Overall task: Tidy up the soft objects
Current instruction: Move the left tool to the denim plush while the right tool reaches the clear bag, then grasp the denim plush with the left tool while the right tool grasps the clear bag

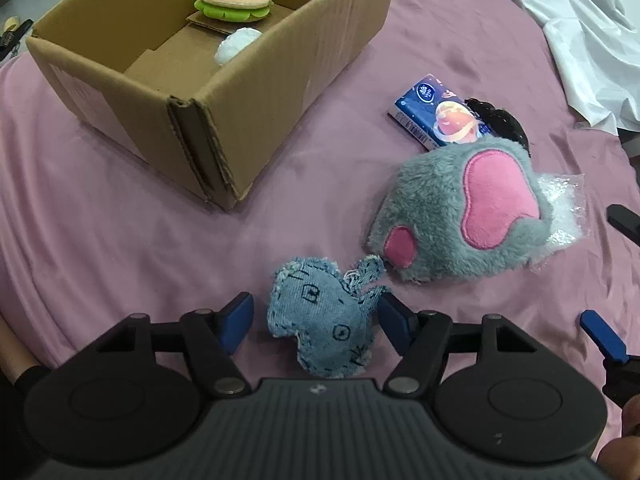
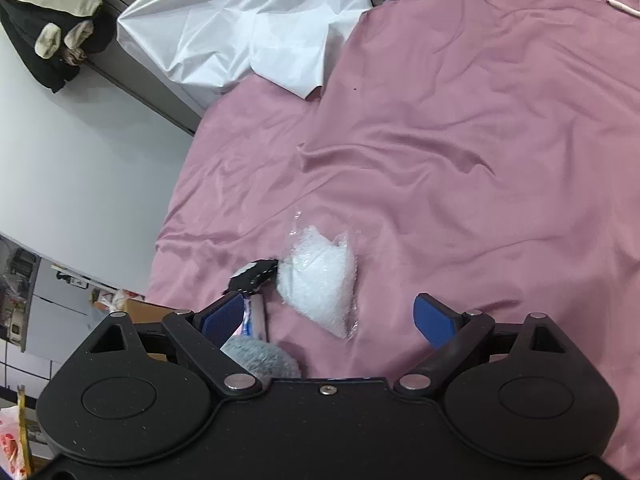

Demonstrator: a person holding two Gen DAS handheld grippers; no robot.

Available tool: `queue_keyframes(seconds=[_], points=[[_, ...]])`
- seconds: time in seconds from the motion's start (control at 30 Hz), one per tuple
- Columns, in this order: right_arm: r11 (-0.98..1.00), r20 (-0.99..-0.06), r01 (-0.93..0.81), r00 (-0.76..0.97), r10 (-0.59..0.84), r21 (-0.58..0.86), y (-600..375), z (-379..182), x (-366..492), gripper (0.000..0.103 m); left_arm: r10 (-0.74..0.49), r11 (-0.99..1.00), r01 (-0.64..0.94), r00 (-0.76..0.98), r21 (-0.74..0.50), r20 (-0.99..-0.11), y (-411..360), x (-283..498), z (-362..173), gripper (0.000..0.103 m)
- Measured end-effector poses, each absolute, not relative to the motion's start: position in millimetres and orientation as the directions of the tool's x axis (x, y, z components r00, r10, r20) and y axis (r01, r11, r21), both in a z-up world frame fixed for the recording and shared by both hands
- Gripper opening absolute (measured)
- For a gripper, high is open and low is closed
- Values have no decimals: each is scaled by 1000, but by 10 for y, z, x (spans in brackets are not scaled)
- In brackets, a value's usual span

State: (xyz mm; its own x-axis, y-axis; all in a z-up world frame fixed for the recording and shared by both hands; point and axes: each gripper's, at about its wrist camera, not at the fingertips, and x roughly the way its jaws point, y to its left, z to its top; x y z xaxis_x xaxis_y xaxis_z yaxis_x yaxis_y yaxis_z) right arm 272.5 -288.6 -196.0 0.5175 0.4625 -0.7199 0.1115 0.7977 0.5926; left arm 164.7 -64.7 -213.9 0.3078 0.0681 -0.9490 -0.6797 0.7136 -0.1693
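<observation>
My left gripper [image 1: 316, 322] is open, its blue fingers on either side of a small denim fish toy [image 1: 324, 320] lying on the pink bedsheet [image 1: 120, 260]. A grey plush paw with pink pads [image 1: 460, 216] lies just right of it. An open cardboard box [image 1: 216, 92] at upper left holds a plush burger [image 1: 236, 0] and a white soft ball [image 1: 236, 44]. My right gripper [image 2: 336, 316] is open and empty above a clear bag of white filling [image 2: 320, 276]; the grey paw [image 2: 260, 360] shows at its left finger.
A blue tissue pack [image 1: 440, 114] and a black fuzzy item [image 1: 502, 120] lie behind the paw. A white plastic sheet [image 2: 248, 28] is crumpled at the bed's far edge. The bed's edge and grey floor [image 2: 80, 168] are at left in the right wrist view.
</observation>
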Motion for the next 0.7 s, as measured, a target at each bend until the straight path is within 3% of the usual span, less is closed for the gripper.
queue_keyframes(seconds=[0.13, 0.3, 0.53, 0.63, 0.67, 0.7], points=[[801, -737, 116, 487, 469, 587, -2842, -2074, 2821, 85, 82, 710, -685, 308, -161, -948, -681, 1685, -2158, 61], [804, -739, 117, 488, 465, 584, -2811, -2151, 2903, 82, 83, 680, -711, 315, -177, -945, -629, 1731, -2131, 37], [823, -741, 89, 497, 451, 561, -2712, -2163, 3031, 80, 59, 647, -731, 334, -219, -941, -548, 1705, -2142, 24], [827, -735, 70, 503, 454, 558, -2686, -2165, 3067, 56, 59, 644, -731, 342, -227, -938, -524, 1664, -2141, 23], [821, -729, 61, 500, 467, 568, -2693, -2177, 3061, 39, 61, 648, -728, 344, -225, -937, -530, 1662, -2136, 22], [817, -725, 60, 502, 471, 573, -2708, -2178, 3049, 38, 62, 649, -726, 347, -226, -936, -537, 1655, -2126, 21]])
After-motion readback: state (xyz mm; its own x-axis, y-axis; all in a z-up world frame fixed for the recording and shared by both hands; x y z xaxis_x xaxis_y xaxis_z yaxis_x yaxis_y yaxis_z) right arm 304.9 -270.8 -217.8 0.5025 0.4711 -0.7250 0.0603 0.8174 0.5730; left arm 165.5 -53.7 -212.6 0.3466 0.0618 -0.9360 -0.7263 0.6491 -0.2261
